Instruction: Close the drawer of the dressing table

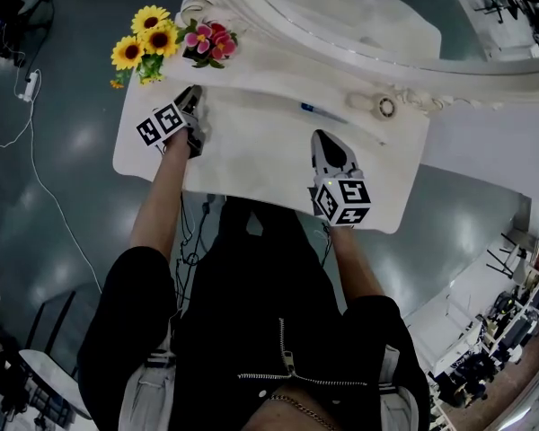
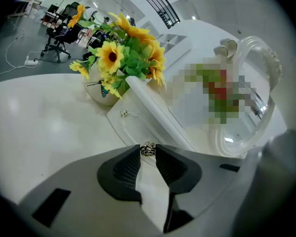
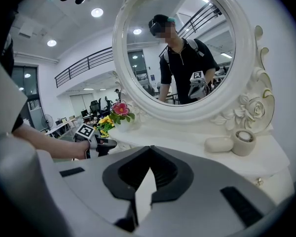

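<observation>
Knob (image 2: 148,149), small, dark and ornate, sits pinched between the tips of the left gripper (image 2: 148,153), whose jaws are clamped on it. It belongs to the white drawer front (image 2: 138,128) at the far left of the dressing table (image 1: 251,155), just below the pot of sunflowers (image 2: 122,53). How far out the drawer stands I cannot tell. The right gripper (image 3: 148,151) hangs over the near right of the tabletop, jaws together with nothing between them, facing the round mirror (image 3: 182,48). The drawer looks like stiff painted wood, probably light and easy on its runners. The knob is hard and tiny, likely slick, so the tip hold serves mainly to steer. A straight, gentle push along the drawer's run should seat it without skewing or shaking the flowers.
</observation>
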The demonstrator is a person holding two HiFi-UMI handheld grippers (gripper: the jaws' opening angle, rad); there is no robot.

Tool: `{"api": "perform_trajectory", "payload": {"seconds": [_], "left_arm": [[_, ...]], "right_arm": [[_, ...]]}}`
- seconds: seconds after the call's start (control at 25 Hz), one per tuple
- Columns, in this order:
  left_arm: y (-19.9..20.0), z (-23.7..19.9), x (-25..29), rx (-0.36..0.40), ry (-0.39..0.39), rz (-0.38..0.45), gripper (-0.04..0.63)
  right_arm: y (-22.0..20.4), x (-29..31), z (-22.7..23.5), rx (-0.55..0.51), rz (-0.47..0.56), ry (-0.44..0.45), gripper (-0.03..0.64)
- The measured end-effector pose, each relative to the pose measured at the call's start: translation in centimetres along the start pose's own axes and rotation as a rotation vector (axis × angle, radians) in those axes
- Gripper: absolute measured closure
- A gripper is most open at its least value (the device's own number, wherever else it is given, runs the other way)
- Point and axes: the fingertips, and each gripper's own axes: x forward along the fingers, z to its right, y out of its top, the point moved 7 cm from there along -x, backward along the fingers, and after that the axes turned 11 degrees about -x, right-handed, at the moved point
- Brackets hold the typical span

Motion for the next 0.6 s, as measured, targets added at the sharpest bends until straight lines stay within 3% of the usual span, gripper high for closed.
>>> {"api": "perform_trajectory", "payload": {"seconds": [0.32, 0.6], "left_arm": [[0.1, 0.2, 0.5, 0.007, -0.004, -0.008, 0.486], [0.4, 1.6, -1.1, 0.213, 0.061, -0.014, 0.486]], "right_arm": [[-0.2, -0.4, 0.1, 0.002, 0.001, -0.005, 0.611], [0.0, -0.8, -0.4, -0.010, 0.015, 0.003, 0.611]]}}
